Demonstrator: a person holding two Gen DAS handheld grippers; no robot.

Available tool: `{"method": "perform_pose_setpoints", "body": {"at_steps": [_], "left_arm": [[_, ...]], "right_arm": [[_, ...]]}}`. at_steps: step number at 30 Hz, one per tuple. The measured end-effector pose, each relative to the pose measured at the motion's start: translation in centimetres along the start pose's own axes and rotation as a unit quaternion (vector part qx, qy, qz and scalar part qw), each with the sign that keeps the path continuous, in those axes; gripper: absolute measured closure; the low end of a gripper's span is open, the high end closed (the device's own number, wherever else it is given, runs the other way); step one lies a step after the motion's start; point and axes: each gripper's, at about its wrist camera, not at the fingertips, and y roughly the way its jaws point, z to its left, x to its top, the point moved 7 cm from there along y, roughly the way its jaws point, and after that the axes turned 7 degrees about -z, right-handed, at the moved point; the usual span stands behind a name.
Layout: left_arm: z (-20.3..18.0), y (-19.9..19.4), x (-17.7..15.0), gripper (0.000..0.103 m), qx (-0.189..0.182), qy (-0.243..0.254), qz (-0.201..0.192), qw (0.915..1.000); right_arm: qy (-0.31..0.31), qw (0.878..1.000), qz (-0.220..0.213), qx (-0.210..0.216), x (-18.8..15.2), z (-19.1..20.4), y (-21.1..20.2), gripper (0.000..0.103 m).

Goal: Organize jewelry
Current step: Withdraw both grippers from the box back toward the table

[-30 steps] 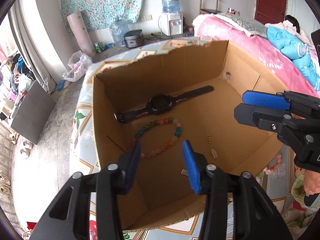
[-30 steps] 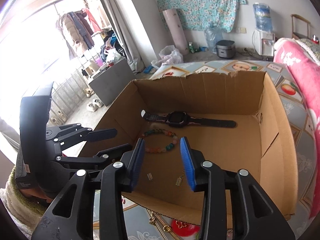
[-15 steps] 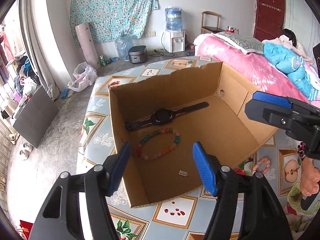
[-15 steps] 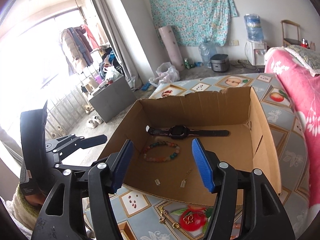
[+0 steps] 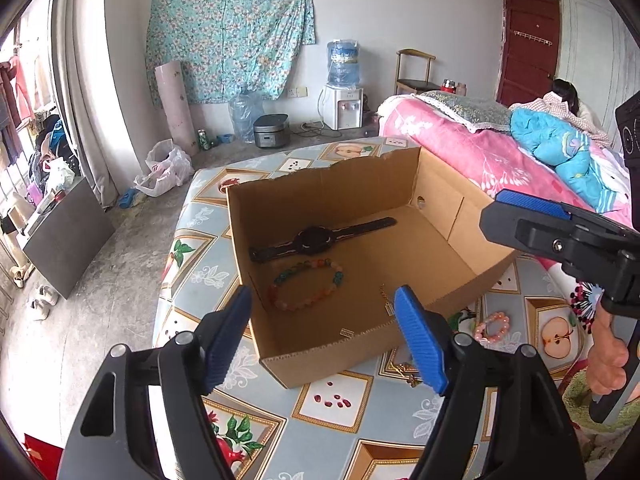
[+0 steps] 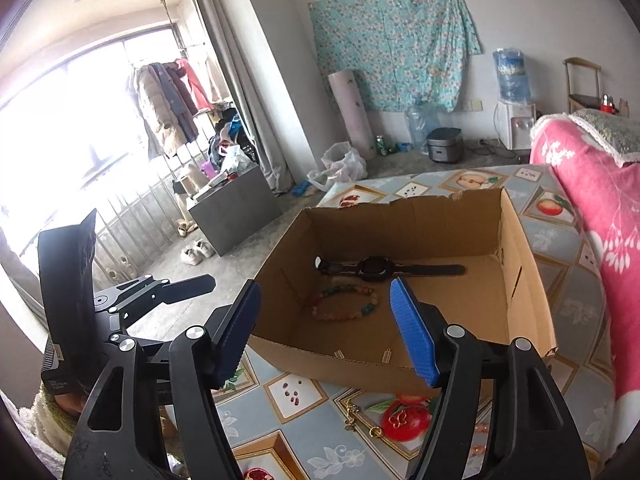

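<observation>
Both grippers' fingers (image 5: 420,344) wide, empty, just opening; watch (image 5: 320,238) lies lengthwise along box (image 5: 340,196) back wall.

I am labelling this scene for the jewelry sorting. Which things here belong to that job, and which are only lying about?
Belongs to the job:
- cardboard box
- black watch
- multicolour bead bracelet
- pink bead bracelet
- gold pieces

Only lying about:
- water dispenser
- rice cooker
- plastic bag
- shoes

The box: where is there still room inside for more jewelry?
The box floor is bare right of the watch and bead bracelet, toward the wall with the hole. The left half is crowded; small earrings lie near the front wall.
</observation>
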Motion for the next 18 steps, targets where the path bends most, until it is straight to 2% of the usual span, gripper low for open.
{"method": "perform_pose_setpoints", "body": {"at_steps": [18], "left_arm": [[-1.1,-1.8,-2.8,0.026,-0.007,-0.016,0.007,0.9998]], "right_arm": [[0.0,1.0,-0.002,0.012,-1.2,0.4,-1.0,0.038]]}}
